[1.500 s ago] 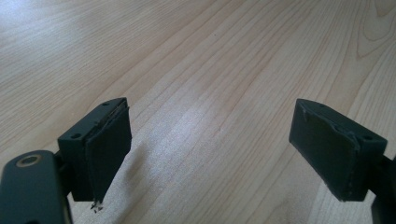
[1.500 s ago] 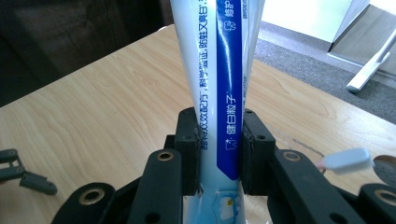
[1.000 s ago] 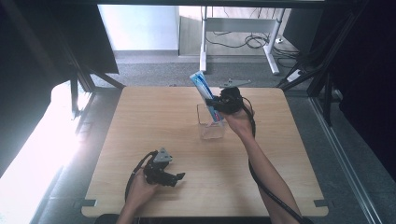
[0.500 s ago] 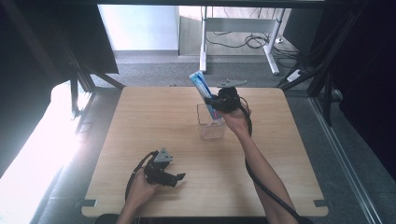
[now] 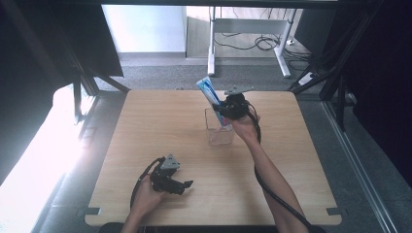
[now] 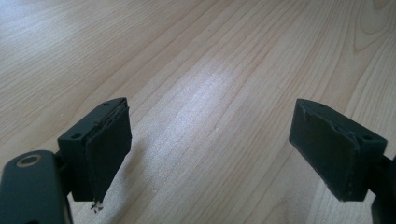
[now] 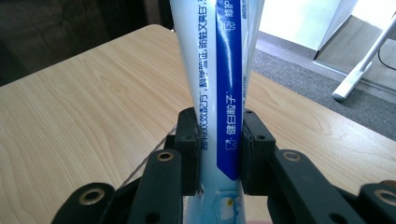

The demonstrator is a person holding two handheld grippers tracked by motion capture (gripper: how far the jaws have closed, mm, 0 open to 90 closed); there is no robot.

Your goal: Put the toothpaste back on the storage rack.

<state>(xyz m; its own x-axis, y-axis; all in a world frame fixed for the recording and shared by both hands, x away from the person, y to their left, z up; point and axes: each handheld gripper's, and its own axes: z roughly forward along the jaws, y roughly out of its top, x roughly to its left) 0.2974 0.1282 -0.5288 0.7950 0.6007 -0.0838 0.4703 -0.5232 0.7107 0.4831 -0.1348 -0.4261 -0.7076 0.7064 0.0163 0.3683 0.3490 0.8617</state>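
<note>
Near the front edge of the wooden table (image 5: 145,116), the person's left hand (image 5: 145,199) is resting with the left gripper (image 5: 187,184). Its two black jaws are standing wide apart with nothing between them, just bare wood under them.

Farther back, near the middle of the table, a clear cup (image 5: 218,128) is standing upright. The person's right arm is reaching out to it. The right gripper (image 5: 224,112) is squeezing a blue and white toothpaste tube (image 5: 210,94) between its jaws. In the right gripper view the pads (image 7: 189,149) are pressing on both sides of the tube (image 7: 219,93). The tube is leaning, with its top end pointing up and to the far left. Its bottom end is going into the cup, but it is hard to tell if it is touching the bottom yet.

So the job looks more than half done. The tube is picked up and brought to the cup. What seems left is to push it all the way in, let go, and pull the gripper away.

The table is light wood with nothing else on it. Past its far edge there is a grey floor, the white legs of another desk (image 5: 212,43), and some black cables (image 5: 252,42) lying around. Dark frames are standing at the left and right sides. Bright light is coming in at the left.
</note>
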